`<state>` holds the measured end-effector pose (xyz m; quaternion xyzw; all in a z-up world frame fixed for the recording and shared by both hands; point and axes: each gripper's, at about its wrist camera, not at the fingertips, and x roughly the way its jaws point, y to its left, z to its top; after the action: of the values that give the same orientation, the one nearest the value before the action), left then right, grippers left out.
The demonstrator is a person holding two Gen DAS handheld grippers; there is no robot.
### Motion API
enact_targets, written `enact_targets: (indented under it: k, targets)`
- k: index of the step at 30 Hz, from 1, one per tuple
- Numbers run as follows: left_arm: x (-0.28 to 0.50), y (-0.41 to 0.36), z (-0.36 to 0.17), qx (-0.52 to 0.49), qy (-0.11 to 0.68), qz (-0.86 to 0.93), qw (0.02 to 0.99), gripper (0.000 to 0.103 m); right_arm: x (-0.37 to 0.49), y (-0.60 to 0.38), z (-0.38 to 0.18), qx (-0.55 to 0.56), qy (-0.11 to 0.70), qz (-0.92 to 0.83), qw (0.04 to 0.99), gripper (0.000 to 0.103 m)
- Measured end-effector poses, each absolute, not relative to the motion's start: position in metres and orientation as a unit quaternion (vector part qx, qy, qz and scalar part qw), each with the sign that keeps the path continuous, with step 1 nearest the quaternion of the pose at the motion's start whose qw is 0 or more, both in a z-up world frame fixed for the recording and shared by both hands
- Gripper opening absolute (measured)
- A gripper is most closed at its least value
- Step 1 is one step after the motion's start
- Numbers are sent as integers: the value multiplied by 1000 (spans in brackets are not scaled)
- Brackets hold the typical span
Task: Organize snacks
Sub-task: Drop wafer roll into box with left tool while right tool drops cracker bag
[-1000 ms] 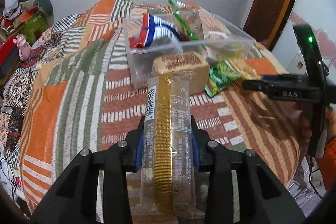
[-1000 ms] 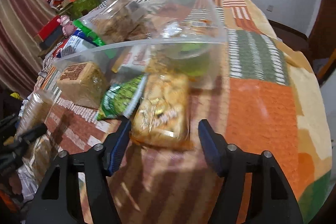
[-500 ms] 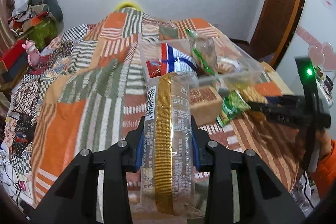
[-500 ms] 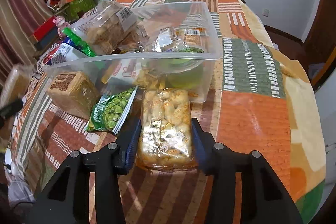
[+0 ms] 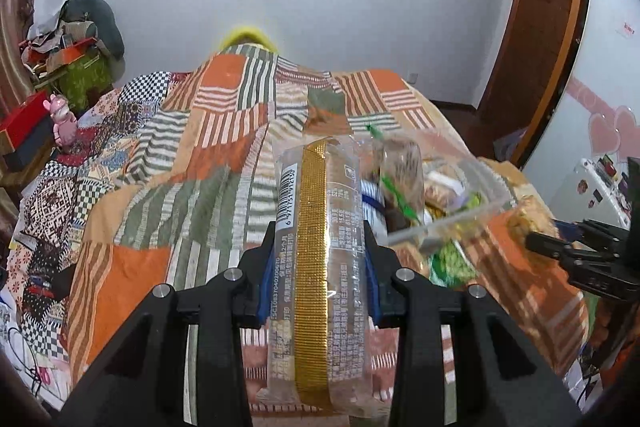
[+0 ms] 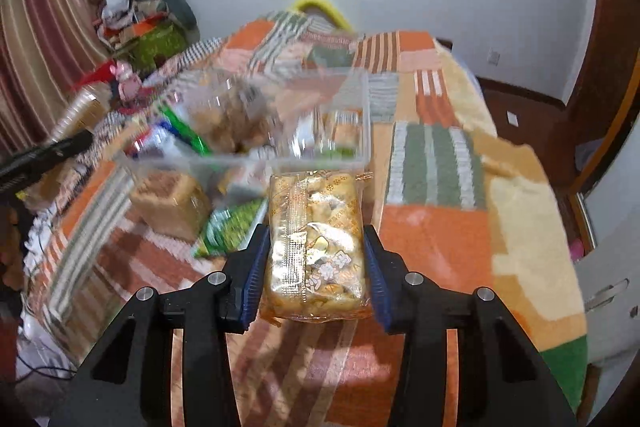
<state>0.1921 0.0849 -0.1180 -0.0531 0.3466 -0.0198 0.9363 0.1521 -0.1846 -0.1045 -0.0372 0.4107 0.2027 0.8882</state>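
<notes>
Two grippers are loaded at once. Low in the left wrist view, the left gripper [image 5: 319,267] is clamped on a long clear pack with a gold strip [image 5: 316,259], the pack's long axis running straight up the frame, away from the fingers. Low in the right wrist view, the right gripper [image 6: 316,267] squeezes a stubby yellow biscuit bag [image 6: 316,243], also pointing up the frame.

Outward from there, the clear plastic bin [image 6: 280,119], already holding several packets, sits on the patchwork bedspread [image 5: 180,163]. From the right gripper it lies directly ahead, just past the bag's far end; from the left it lies ahead and to the right of frame, partly hidden behind the gold-strip pack. The right hand looks nearer, so I would guess its bag goes in first. A brown block packet [image 6: 168,203] and a green pea packet [image 6: 232,227] lie loose in front of the bin.

Compared with a second ago, the right gripper has closed on the bag and lifted it off the spread, and both views have risen and tilted, blurring the bin.
</notes>
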Motion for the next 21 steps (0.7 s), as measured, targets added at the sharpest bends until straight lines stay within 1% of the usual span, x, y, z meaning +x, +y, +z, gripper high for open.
enact_targets:
  k: [4,9,21]
  targets:
    - [206,87,-109,-54,338,-18,939,36,158,-181,-84,-30,382,211,899,41]
    - [226,89,-107,-51,334,-14,941,36,171,-171,-72,-31,359,213,908,41]
    - [291,95,-129,-49,364,-5,930,36,223,-143,-84,-25,363,201,910,41]
